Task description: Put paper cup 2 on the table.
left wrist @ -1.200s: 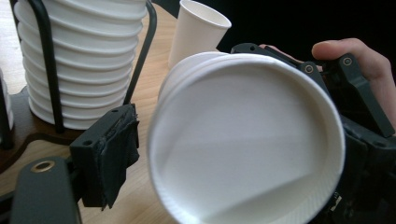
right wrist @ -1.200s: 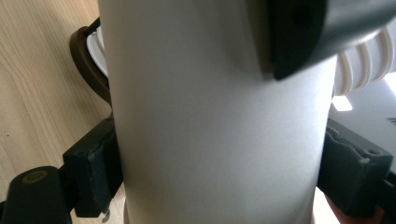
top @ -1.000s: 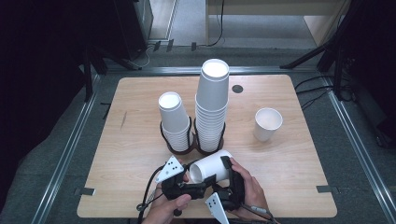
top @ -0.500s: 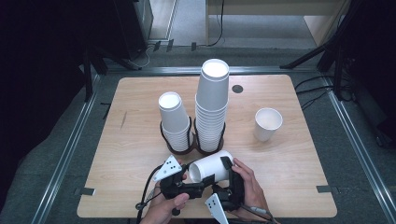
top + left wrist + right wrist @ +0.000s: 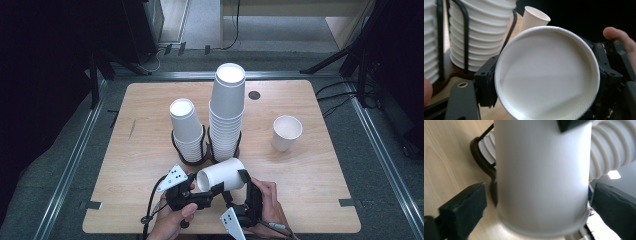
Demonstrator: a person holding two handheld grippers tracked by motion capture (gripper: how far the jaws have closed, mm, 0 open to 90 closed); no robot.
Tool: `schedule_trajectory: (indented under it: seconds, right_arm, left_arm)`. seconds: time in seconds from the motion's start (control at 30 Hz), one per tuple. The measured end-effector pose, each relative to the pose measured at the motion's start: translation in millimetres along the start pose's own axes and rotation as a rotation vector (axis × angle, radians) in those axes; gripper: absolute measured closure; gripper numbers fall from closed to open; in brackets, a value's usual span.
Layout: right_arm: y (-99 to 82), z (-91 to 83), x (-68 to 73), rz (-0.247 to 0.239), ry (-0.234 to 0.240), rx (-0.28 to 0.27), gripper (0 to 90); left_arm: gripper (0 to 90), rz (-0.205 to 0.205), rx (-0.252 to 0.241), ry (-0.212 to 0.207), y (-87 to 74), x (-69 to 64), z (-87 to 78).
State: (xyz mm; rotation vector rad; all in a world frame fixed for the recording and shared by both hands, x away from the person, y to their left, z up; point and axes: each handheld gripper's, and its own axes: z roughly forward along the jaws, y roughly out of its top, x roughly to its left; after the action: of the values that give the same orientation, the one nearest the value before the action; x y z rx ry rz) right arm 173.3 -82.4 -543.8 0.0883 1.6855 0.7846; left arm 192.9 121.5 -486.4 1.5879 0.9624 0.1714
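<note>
While both grippers meet at the near edge, the scene reads as follows.

Table: a pale wooden table [image 5: 145, 125] with rounded corners, a small dark round spot near its far edge.

Tall stack: a tall stack of white cups [image 5: 227, 112] stands upright in a black wire holder [image 5: 236, 150] just right of centre; its ribbed rims show in the left gripper view [image 5: 484, 32] and the right gripper view [image 5: 609, 150].

Short stack: a short stack of white cups [image 5: 186, 129] stands in the holder's left ring, just beside the tall one.

Held cup: a single white paper cup [image 5: 221, 174] lies on its side above the near part of the table, in front of the two stacks, its mouth towards the person's left [image 5: 546, 75]; its side wall is seen in the right gripper view [image 5: 541, 175].

Loose cup: another white cup [image 5: 286, 132] stands upright, mouth up, well apart to the right.

Left gripper: the left gripper [image 5: 200, 192] is clenched on the held cup's rim.

Right gripper: the right gripper [image 5: 239, 187] has just been opening; its pads [image 5: 464, 210] stand clear of the cup wall on either side, the cup between them.
</note>
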Motion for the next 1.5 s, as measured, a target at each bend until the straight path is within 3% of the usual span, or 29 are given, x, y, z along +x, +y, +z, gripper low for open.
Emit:
schedule_trajectory:
  seconds: [0.13, 0.33, 0.5, 0.6, 0.83, 0.93, 1.03, 1.23, 1.33, 1.4, 1.5]
  right_arm:
    - [0.4, -0.6, -3.7, 0.112, 0.017, 0.012, 0.0]
    - [1.0, -4.2, -10.5, 0.235, 0.045, 0.024, 0.0]
    - [1.9, -7.0, -15.8, 0.329, 0.076, 0.027, 0.0]
    - [2.0, -8.9, -19.8, 0.373, 0.068, 0.023, 1.2]
    - [0.0, -13.6, -34.0, 0.502, 0.067, 0.028, 1.2]
    - [-1.4, -16.0, -43.6, 0.608, 0.064, 0.040, 1.8]
    - [-1.7, -18.0, -49.9, 0.669, 0.044, 0.048, 3.1]
    - [4.2, -22.3, -58.0, 0.802, 0.043, 0.052, 3.1]
    - [7.3, -24.9, -63.2, 0.857, 0.046, 0.071, 2.7]
    - [9.0, -27.4, -68.8, 0.940, 0.057, 0.091, 1.8]
    - [9.4, -28.3, -77.5, 1.116, 0.079, 0.127, 0.0]
  left_arm:
    - [23.1, 0.002, -0.023, -0.003, 0.9, 1.4, -3.5]
    - [23.1, 0.030, -0.082, 0.034, 1.3, 2.0, -7.5]
    - [23.1, 0.038, -0.145, 0.038, 1.5, 3.4, -11.5]
    - [23.0, 0.058, -0.186, 0.045, 1.0, 3.1, -13.4]
    - [23.0, 0.044, -0.211, 0.041, 1.4, 5.5, -12.3]
    - [22.9, 0.054, -0.225, 0.030, 0.8, 3.7, -9.3]
    - [22.9, 0.074, -0.234, 0.048, 0.2, 2.0, -5.9]
    - [22.9, 0.068, -0.239, 0.021, 2.5, -0.3, -1.5]
    - [22.9, 0.091, -0.250, 0.025, 2.8, -2.2, 1.1]
    - [22.8, 0.087, -0.257, 0.017, 3.0, -2.7, 2.8]
    - [22.8, 0.067, -0.272, 0.009, 3.5, -2.0, 4.4]
